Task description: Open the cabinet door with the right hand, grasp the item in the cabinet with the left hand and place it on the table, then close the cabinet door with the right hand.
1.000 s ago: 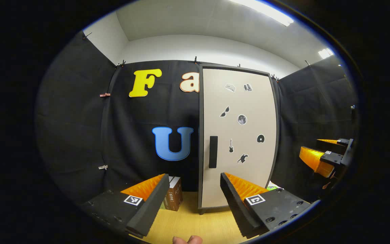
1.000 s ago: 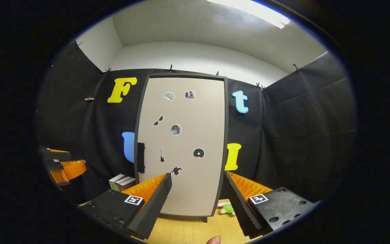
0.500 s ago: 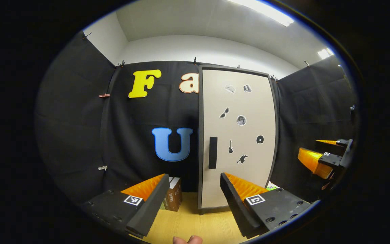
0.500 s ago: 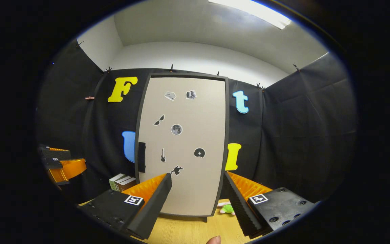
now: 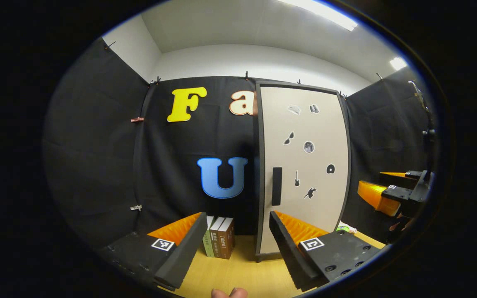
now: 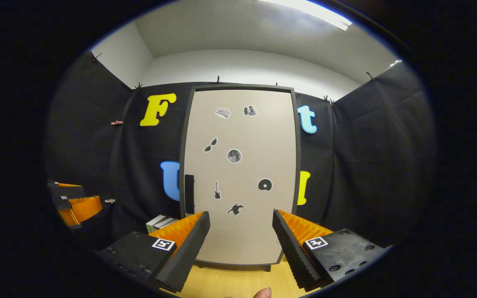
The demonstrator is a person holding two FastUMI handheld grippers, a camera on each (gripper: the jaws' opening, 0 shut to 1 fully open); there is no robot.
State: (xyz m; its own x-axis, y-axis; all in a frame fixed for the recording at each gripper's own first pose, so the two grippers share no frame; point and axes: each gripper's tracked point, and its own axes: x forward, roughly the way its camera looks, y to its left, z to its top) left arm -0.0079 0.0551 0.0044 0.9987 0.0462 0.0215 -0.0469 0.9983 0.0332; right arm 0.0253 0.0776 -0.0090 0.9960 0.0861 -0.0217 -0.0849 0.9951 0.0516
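Both grippers wide apart, holding nothing – cabinet door (image 6: 238, 174) closed.
Right gripper (image 6: 240, 231) faces the door, apart from it; handle (image 6: 189, 193) on the door's left edge. Left gripper (image 5: 236, 236) sits left of the cabinet – door (image 5: 304, 165) ahead to its right, books (image 5: 220, 236) standing on the table (image 5: 230, 273) beside it. Item inside can't be seen. Small green thing (image 5: 343, 227) at the cabinet's right foot.

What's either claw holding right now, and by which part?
Nothing. Left claw and right claw are both open and empty, short of the closed cabinet door; its handle is untouched.
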